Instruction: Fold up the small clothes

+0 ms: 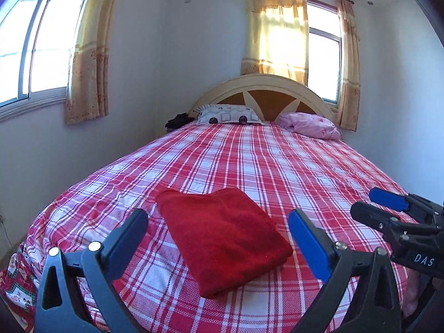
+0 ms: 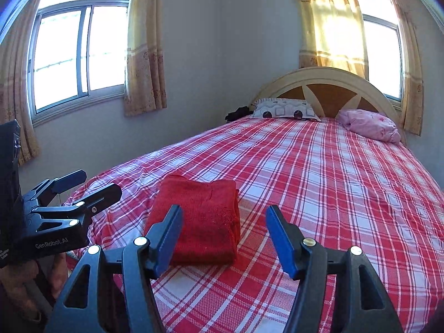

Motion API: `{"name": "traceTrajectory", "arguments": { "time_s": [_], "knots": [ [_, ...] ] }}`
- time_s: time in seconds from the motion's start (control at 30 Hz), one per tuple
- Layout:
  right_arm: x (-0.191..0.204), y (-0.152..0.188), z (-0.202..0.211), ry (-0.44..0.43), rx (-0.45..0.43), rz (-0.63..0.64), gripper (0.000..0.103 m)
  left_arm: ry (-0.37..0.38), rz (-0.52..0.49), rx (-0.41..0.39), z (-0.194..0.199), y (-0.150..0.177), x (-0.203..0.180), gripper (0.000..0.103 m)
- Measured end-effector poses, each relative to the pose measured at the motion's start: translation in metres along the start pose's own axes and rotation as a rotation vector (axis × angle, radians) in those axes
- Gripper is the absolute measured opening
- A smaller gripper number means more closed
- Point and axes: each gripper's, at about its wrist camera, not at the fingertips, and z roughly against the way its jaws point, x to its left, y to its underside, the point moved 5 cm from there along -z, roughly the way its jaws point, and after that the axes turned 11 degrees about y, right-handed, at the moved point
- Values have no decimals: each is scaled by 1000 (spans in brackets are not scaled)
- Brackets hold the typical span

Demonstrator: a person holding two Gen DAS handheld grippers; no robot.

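I am holding both hand-held grippers clear above the near end of the bed (image 1: 249,161), the left hand-held gripper (image 1: 219,230) spread wide and the right hand-held gripper (image 2: 224,230) partly open, neither gripping anything. The red cloth (image 1: 224,238) is lying folded into a neat rectangle on the plaid cover just ahead of them, so I am judging this piece done.

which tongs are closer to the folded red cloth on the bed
Neither clearly; both hang open, short of the folded red cloth. The left tongs frame it head-on in their own view. The right tongs sit off to its right, and only their left finger overlaps it.
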Motion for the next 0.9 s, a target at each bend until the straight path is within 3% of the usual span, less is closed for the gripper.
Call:
{"name": "traceTrajectory", "arguments": {
  "time_s": [0.9],
  "knots": [
    [-5,-5,15,1,-45,-9,63,-17,-24,-27,14,-7,-12,103]
  ]
}}
